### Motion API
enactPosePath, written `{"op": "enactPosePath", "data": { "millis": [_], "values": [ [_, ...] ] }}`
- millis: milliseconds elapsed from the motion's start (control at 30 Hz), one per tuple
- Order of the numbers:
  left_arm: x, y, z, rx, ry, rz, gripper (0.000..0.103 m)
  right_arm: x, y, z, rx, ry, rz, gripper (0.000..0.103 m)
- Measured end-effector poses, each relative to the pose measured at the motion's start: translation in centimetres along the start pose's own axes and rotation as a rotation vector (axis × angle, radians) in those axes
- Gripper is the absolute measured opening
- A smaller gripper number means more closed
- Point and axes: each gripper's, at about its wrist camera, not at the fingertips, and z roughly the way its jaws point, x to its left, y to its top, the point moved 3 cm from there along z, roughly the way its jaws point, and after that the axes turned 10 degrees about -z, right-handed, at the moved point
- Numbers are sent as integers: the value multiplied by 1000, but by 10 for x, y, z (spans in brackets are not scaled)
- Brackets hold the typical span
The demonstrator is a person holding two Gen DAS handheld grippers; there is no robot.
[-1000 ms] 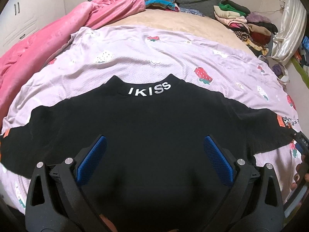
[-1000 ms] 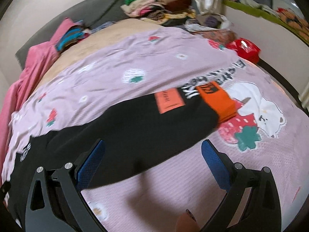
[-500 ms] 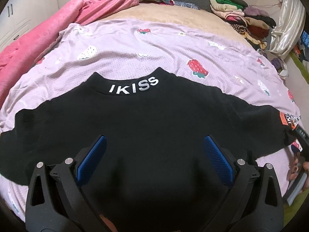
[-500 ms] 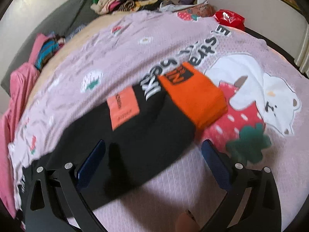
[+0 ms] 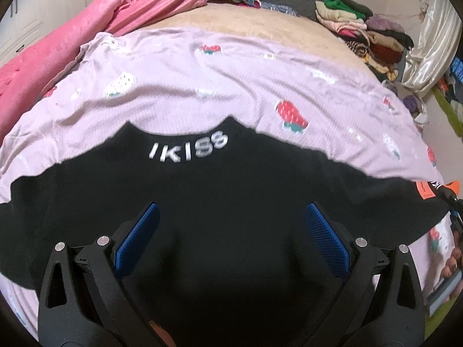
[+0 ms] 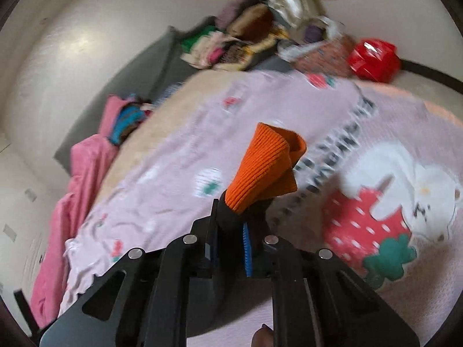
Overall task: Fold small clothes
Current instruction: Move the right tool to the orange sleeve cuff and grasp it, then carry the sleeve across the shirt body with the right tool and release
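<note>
While your right claw (image 6: 231,231) is closing on the black sweater's (image 5: 231,217) orange cuff (image 6: 263,170), your left claw (image 5: 230,231) hangs released. Soft, light knit — take the hem next.

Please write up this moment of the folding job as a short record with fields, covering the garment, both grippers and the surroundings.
garment: black sweater lying flat on the lilac strawberry blanket, white IKISS lettering at the collar
sleeve end: orange cuff lifted off the blanket
right gripper: closing, black sleeve fabric between the pads, cuff sticking out beyond them
left gripper: open above the sweater body, nothing between the pads
surroundings: pink blanket on one side, stack of folded clothes at the far end
</note>
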Motion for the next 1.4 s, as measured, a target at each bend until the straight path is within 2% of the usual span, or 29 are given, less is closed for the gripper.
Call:
{"op": "enactPosePath", "data": {
  "millis": [267, 567, 867, 1033, 1233, 1400],
  "values": [
    [14, 23, -27, -52, -42, -50, 94, 83, 16, -27, -63, 137, -187, 12],
    [58, 34, -54, -77, -70, -126, 94, 178, -6, -46, -75, 303, -335, 12],
    [106, 30, -72, -68, -84, -195, 94, 270, -61, -55, -33, 389, -520, 12],
    [132, 28, -77, -45, -122, -243, 94, 310, -93, -49, 13, 411, -589, 12],
    [159, 24, -79, -12, -190, -297, 94, 347, -136, -40, 62, 418, -658, 12],
    [172, 19, -74, 23, -232, -324, 94, 365, -169, -38, 118, 434, -706, 17]
  ]
}}
